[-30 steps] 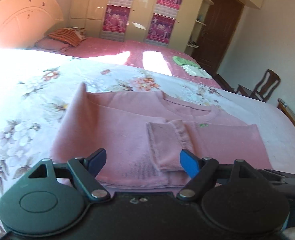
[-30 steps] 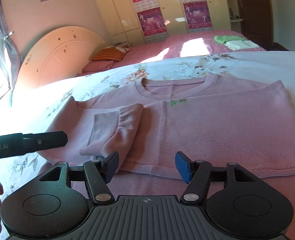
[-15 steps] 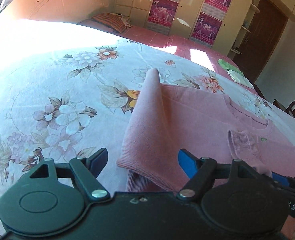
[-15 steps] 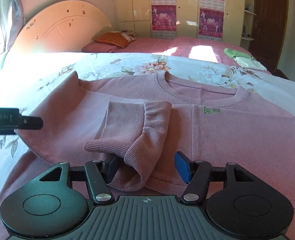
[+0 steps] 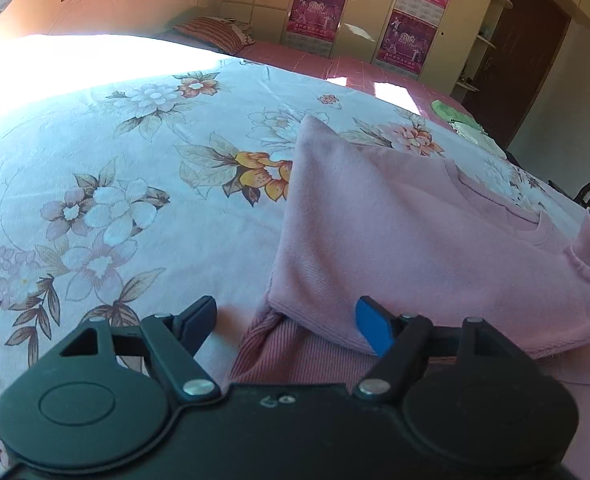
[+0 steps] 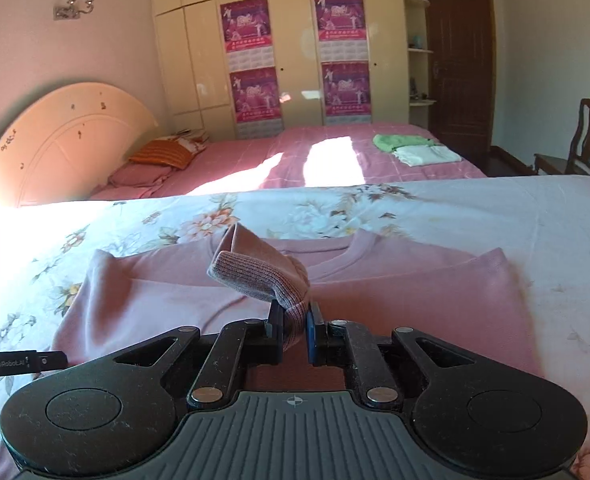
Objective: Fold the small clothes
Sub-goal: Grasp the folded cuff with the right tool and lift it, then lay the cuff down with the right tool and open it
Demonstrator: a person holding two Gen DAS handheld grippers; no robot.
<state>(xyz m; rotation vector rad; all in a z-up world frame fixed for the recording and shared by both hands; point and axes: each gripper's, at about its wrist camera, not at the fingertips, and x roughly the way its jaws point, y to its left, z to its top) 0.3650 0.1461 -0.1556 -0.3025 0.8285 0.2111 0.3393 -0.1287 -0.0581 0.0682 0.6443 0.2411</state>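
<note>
Bed [image 5: 95, 168], covered by a floral sheet, carrying a pink sweater [image 5: 395, 240] spread flat with its neckline toward the far side. A second bed behind it holds a small green and white stack of folded clothes [image 6: 411, 148], well apart from the work.

Change over the last second: the right gripper [image 6: 295, 332], whose jaws stood apart above the folded-in sleeve, has closed on the ribbed cuff [image 6: 255, 280] and lifted it clear of the sweater body. The sleeve now rises from the chest in a short arch. The left gripper [image 5: 287, 320] has swung from the hem centre to the sweater's left side; its jaws remain apart, straddling the lower corner where the side fold overlies the ribbed hem band [image 5: 279, 344], gripping nothing.

Interpretation: the sleeve is probably being reset or repositioned, and the left gripper appears placed to steady or take the corner. The fold is at an early stage; only one side is turned in.

Sweater: soft knit, matte, slightly rumpled at the shoulder peak, with a ribbed cuff and hem. The raised cuff sags over the jaws, so the fabric will drape rather than hold shape.
</note>
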